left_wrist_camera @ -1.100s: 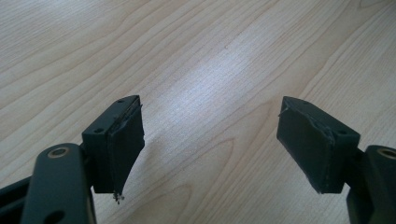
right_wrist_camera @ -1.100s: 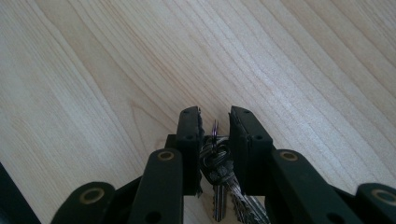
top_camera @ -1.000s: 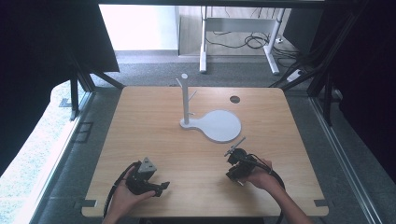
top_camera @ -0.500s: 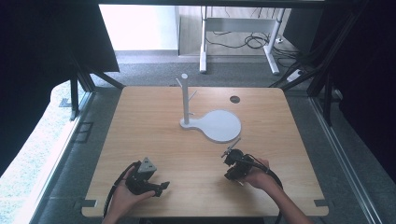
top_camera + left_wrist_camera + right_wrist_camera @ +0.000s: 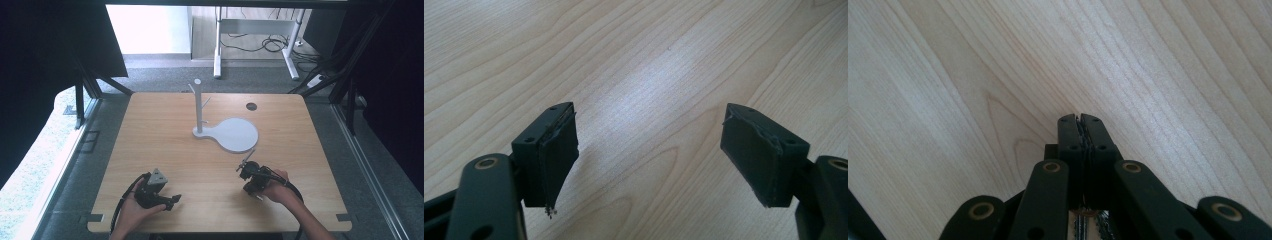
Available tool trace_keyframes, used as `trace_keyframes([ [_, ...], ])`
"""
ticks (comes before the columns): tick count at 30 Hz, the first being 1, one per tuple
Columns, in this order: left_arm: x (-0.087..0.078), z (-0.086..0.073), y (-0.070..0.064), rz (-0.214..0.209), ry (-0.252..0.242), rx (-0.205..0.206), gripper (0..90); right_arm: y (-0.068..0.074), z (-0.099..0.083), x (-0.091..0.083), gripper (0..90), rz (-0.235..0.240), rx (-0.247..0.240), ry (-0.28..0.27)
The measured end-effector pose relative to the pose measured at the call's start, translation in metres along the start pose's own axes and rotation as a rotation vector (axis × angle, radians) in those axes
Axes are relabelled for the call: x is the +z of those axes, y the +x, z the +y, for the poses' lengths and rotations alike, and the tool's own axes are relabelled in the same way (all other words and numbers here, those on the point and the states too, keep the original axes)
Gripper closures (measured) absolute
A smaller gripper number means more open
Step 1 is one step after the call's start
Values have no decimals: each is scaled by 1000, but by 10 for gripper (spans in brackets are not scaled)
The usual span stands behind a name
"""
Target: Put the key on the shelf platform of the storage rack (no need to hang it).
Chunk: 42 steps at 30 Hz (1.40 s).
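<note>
A white stand (image 5: 198,107) with an upright post, short pegs and a round flat base plate (image 5: 235,134) sits at the middle of the wooden table (image 5: 150,130). My left gripper (image 5: 170,201) rests near the table's front left, held in a hand. Its jaws stand wide apart in the left gripper view, with bare wood between the pads (image 5: 556,150). My right gripper (image 5: 242,169) lies at the front right, in front of the base plate. In the right gripper view my right gripper (image 5: 1080,122) has its jaws pressed together with nothing between them.
A dark round hole (image 5: 251,106) marks the table's far right part. Beyond the far edge stand white desk legs (image 5: 218,40) and cables on a grey floor. Dark frame posts (image 5: 80,95) flank both sides of the table.
The right gripper has shifted slightly left and toward the table's front edge. The left gripper has stayed in place.
</note>
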State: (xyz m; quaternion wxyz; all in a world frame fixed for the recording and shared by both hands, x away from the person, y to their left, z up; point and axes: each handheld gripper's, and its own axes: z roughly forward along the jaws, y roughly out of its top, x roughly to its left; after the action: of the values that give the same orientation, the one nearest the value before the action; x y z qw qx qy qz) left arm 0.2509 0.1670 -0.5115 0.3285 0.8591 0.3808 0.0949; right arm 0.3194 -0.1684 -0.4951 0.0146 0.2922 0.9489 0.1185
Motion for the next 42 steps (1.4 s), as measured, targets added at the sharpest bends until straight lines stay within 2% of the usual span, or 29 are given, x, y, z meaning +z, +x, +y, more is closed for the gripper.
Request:
trace_keyframes([
  [6,0,0,0,0,0,0,232,-1,-1,0,883,1,-10,5],
  [13,0,0,0,0,0,0,232,-3,-3,-6,783,2,6,-13],
  [20,1,0,0,1,3,5,232,-3,-7,-7,766,-2,10,-1],
  [27,1,0,0,0,4,4,232,0,-5,-5,816,-5,-8,11],
  [29,0,0,1,0,2,0,232,0,-4,-6,871,-2,-20,27],
  [31,0,0,1,0,4,0,232,1,-3,-6,883,-1,-20,33],
  [36,0,0,1,2,1,1,232,1,-4,-7,891,2,-27,51],
  [42,0,0,1,0,3,1,232,-3,-6,-17,895,1,-7,31],
])
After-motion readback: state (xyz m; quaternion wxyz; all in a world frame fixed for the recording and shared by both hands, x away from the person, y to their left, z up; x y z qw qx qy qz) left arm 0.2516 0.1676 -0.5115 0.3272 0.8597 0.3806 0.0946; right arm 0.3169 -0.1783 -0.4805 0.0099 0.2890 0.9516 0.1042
